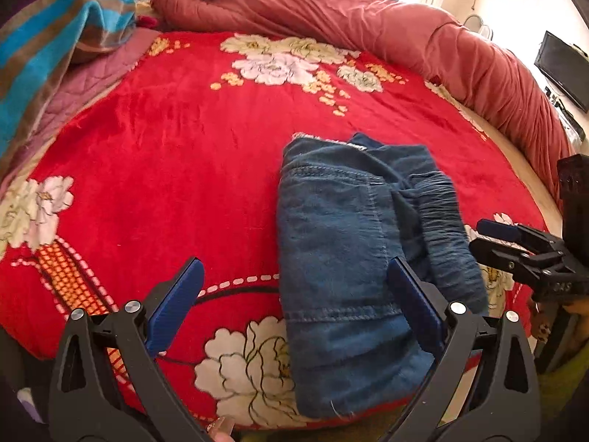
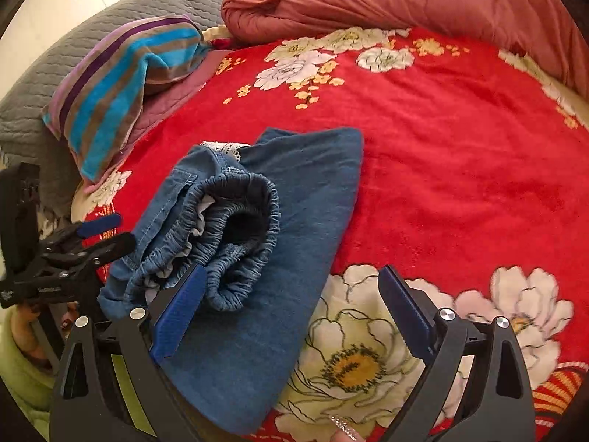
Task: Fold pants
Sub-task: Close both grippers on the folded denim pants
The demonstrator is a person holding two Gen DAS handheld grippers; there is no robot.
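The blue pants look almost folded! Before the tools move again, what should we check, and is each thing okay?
1. Left tool open and empty: ok, its fingers are spread and hold nothing.
2. Right tool open and empty: ok.
3. Blue pants folded into a compact bundle: ok.
4. Elastic waistband lying flat: not ok, it is bunched up and gaping on top.
5. Pants fully resting on the red floral blanket: ok.
6. Layers underneath lined up: cannot tell, they are hidden.
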